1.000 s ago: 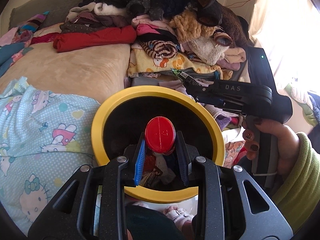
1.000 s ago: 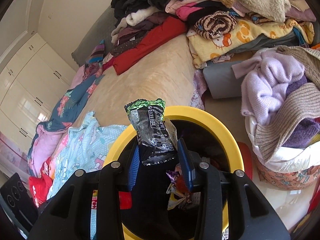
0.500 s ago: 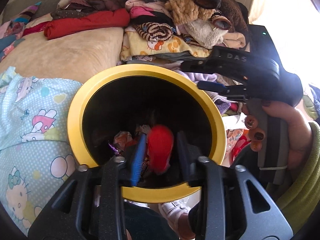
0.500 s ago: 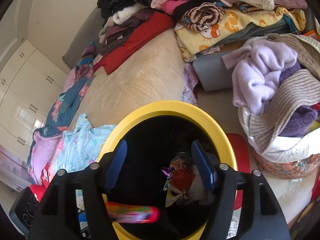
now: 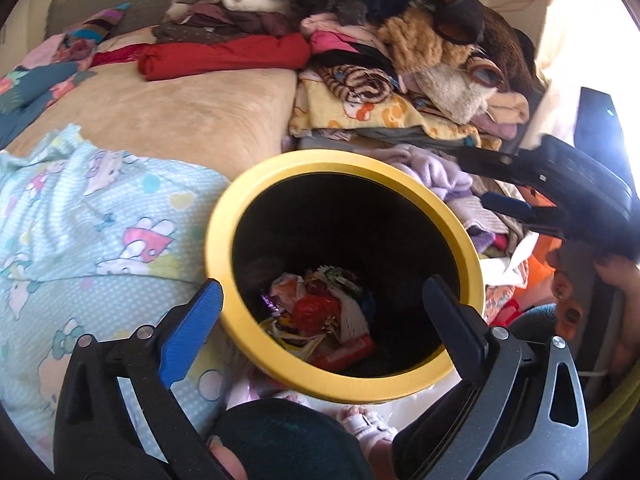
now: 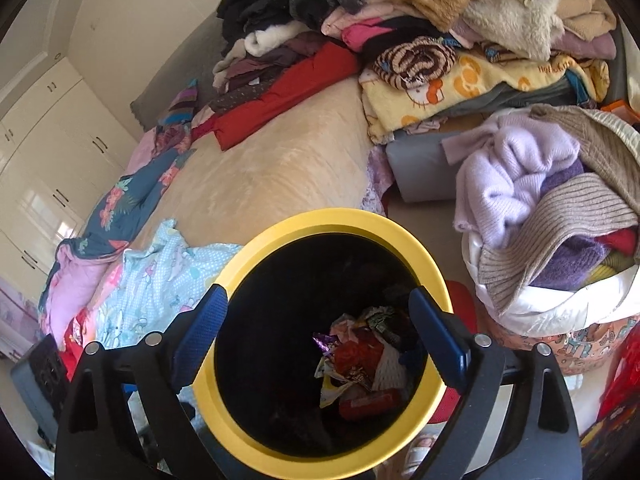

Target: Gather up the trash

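Both grippers hang over the mouth of the yellow-rimmed bin (image 5: 218,216), which stands on the floor against the near edge of the bed (image 5: 192,116). The left gripper (image 5: 320,316) has its jaws spreading wide, one blue pad outside the rim on the bed side and the other finger over the opposite rim, with nothing between them. The right gripper (image 6: 320,332) is likewise opening, its two blue pads straddling the bin's dark interior, and it holds nothing. In the left wrist view the right gripper shows at the right edge, carried by a hand (image 5: 624,312) in a green sleeve.

The trash (image 6: 360,364) lies at the bottom of the bin: crumpled wrappers, a red round piece among them and a red packet at the near side. A light blue cartoon-print cloth (image 5: 92,240) drapes over the bed's near edge just beside the bin. Piled clothes (image 6: 440,20) crowd the bed's far side, and a basket of knitwear (image 6: 560,312) stands near the bin on the floor.
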`<state>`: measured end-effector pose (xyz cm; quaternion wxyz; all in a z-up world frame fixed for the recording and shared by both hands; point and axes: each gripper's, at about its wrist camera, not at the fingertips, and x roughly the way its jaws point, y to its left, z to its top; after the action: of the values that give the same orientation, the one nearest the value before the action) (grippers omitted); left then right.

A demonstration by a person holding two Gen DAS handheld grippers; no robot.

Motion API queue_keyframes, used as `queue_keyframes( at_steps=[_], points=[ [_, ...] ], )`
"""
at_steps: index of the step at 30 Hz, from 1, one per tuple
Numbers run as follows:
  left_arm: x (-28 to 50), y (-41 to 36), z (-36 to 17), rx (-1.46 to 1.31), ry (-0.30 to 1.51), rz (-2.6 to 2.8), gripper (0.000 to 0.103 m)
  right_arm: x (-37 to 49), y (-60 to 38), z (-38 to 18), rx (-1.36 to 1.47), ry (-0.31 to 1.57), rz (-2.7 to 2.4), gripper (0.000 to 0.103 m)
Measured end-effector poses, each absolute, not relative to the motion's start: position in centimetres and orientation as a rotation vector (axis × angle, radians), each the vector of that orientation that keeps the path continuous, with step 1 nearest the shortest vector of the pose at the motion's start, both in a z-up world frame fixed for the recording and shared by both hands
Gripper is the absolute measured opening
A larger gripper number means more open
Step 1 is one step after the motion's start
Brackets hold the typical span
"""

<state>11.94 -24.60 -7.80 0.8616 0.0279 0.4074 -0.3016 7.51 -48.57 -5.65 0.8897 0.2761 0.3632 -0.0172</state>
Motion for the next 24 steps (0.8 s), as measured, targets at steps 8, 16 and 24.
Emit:
queue_keyframes(
  at_steps=[8, 16, 24],
  points=[
    [11.8, -21.6, -6.4, 0.011, 0.823, -0.546, 0.092, 5.9, -46.7, -3.9, 0.519, 0.707, -0.047, 0.096],
    [11.2, -17.9, -4.9, -0.028, 0.775, -0.442, 0.092, 4.3, -42.4, -2.2, 0.364, 0.651, -0.02, 0.097],
    [10.1, -14.4, -3.5, -0.049, 0.71, -0.353, 0.092, 2.4, -39.2, -1.5, 0.319, 0.578, -0.001, 0.097]
  ],
)
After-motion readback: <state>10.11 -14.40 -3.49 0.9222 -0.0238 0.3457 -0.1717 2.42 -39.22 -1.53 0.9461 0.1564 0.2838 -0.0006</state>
